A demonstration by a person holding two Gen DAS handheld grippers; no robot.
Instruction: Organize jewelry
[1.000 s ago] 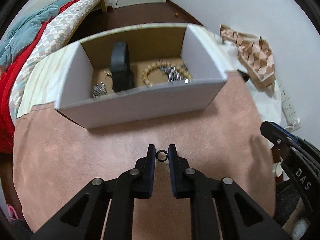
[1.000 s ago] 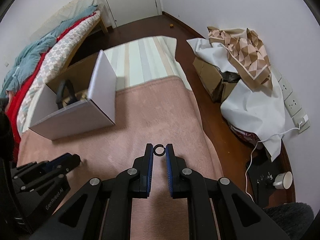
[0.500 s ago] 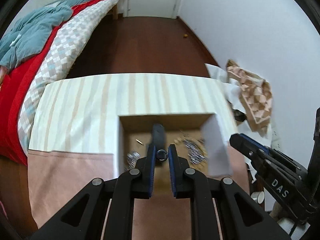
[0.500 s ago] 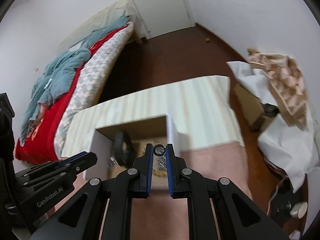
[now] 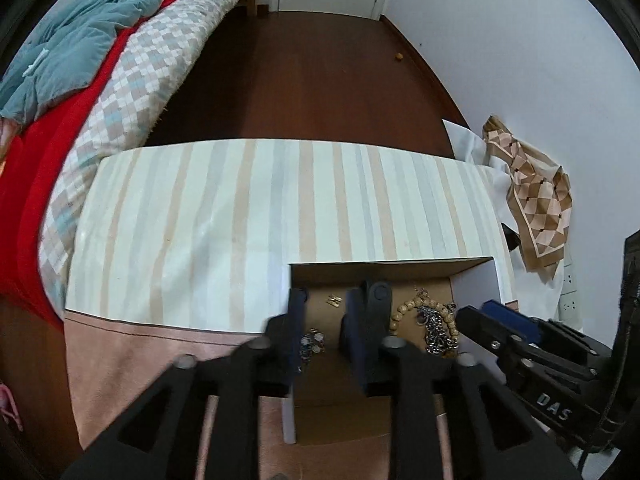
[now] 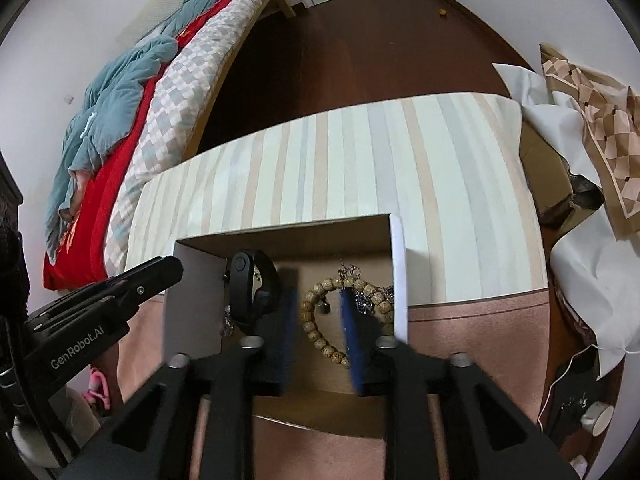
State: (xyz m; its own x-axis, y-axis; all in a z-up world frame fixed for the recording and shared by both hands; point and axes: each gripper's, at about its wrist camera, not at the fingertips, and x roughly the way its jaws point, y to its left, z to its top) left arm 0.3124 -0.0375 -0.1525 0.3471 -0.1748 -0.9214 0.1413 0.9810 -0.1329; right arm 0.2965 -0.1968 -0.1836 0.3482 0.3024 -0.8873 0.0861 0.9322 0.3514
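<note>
A white cardboard box with a brown inside sits on the table and also shows in the right wrist view. It holds a black wristband, a wooden bead bracelet, silver chains, small silver pieces and gold earrings. My left gripper is open over the box's left half, nothing between its jaws. My right gripper is open over the bead bracelet, also empty. No ring shows between either pair of jaws.
The box stands where the pink cloth meets a striped cloth. A bed with red and checked bedding lies to the left. White sheets and a patterned scarf are piled on the right.
Both grippers moved over the box and opened. The small rings they each held half a second ago are gone from the jaws.
</note>
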